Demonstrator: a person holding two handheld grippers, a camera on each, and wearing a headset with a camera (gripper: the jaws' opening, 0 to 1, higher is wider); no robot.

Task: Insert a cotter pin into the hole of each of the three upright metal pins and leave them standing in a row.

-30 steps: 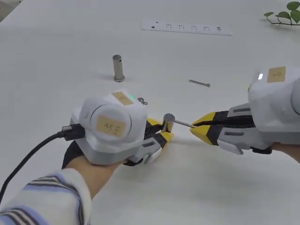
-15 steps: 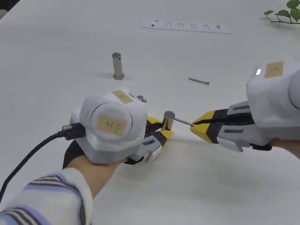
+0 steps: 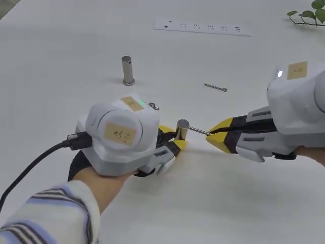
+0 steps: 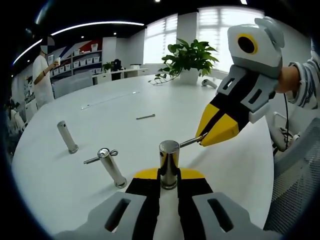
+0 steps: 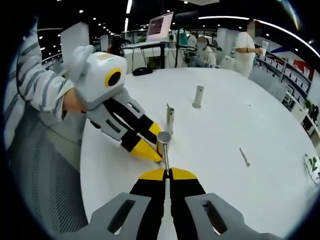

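My left gripper [image 3: 175, 142] is shut on an upright metal pin [image 3: 182, 129], gripping it low on its shaft [image 4: 169, 161]. My right gripper [image 3: 212, 136] is shut on a cotter pin [image 3: 198, 131], held level with its tip at the side of that pin's head [image 5: 163, 141]. In the left gripper view the cotter pin [image 4: 189, 142] meets the pin just below its top. A second metal pin [image 4: 113, 168] stands with a cotter pin [image 4: 106, 154] through it. A third, bare metal pin [image 3: 127, 70] stands farther back. A loose cotter pin [image 3: 216, 88] lies on the white table [image 3: 203, 203].
A white power strip [image 3: 203, 28] lies at the table's far edge, and plant leaves [image 3: 309, 15] are at the far right corner. A black cable [image 3: 30, 170] trails from the left gripper. People stand beyond the table [image 5: 247, 45].
Hardly anything differs: the right gripper keeps the cotter pin's tip at the held metal pin, and the left gripper has stayed in place.
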